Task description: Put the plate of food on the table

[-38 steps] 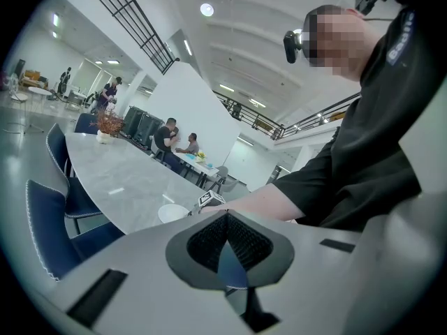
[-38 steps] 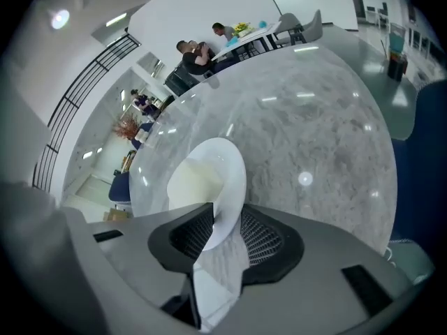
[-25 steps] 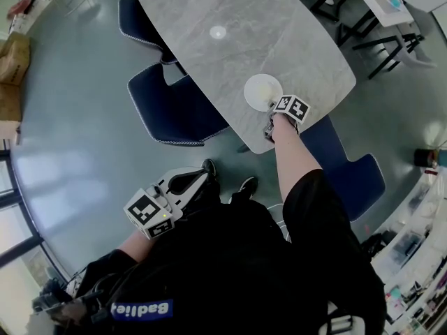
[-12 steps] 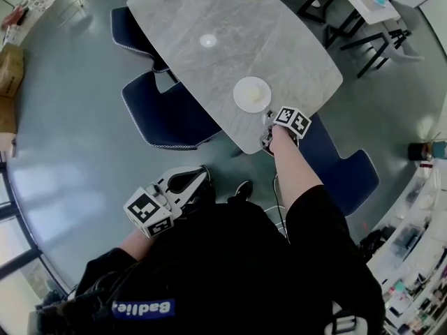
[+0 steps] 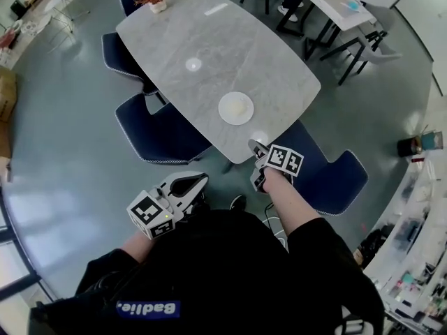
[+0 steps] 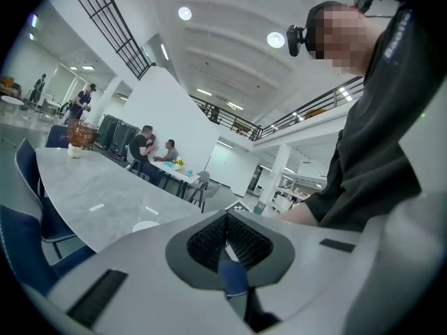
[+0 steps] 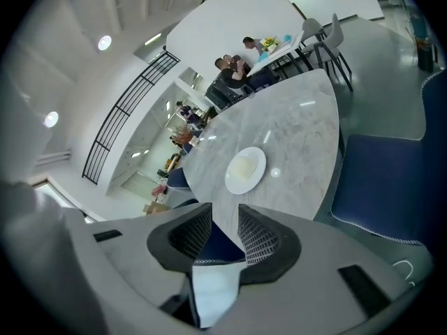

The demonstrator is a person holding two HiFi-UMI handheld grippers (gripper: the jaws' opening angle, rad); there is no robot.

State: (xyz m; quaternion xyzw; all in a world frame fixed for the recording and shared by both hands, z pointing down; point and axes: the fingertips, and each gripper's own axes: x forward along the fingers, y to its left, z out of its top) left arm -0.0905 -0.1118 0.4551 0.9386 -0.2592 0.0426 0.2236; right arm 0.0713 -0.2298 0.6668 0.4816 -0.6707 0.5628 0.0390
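Plate lies on table, chairs at both sides.

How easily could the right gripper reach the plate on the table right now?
Probably yes, easily: the right gripper is open, empty and aimed at the plate, with only bare table between them. The blue chair sits off to the side.

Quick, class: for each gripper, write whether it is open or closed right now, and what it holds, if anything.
Left gripper: closed, holding nothing.
Right gripper: open, empty; the plate of food sits on the table ahead.
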